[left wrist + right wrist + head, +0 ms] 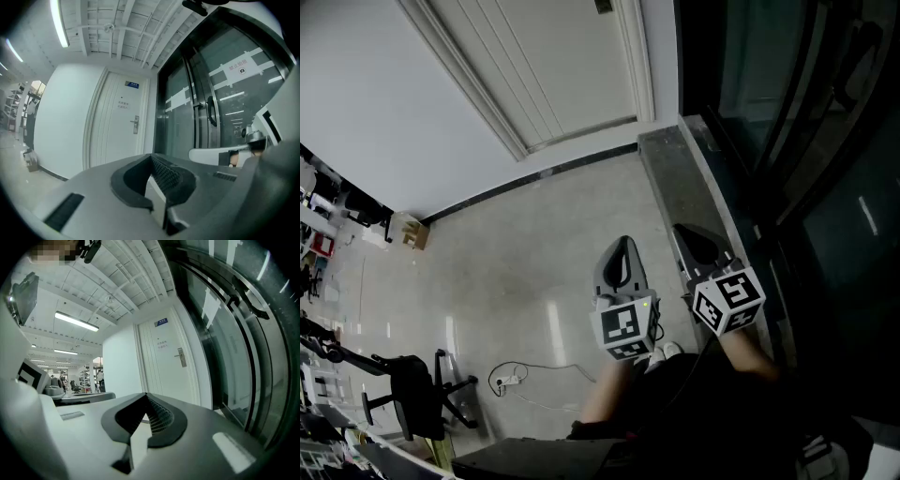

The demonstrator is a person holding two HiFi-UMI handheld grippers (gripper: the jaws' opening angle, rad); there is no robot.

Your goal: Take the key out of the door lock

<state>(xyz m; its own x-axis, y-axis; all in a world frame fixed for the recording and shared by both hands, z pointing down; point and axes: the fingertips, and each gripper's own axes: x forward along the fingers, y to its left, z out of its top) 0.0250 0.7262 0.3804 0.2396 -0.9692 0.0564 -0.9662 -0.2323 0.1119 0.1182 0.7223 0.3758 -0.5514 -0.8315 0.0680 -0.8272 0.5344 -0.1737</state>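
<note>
Here we hold both tools level and well short of the white panelled door [117,126]. The left gripper [151,157] has its two ribbed black pads [164,173] pressed tip to tip, with nothing between them. The right gripper [145,395] is the same: its dark, finely grooved pads meet in a closed wedge and hold nothing. Each tool has a smooth grey shell and carries a cube with square markers [728,298].

The door lock [180,357] shows as a narrow metal plate with a lever handle on the door's right edge, far ahead of both jaws. At this distance we cannot make out the key in it. A dark, glossy glass wall [225,333] in black frames runs along our right. The pale polished floor [516,262] below reflects the ceiling lights.
</note>
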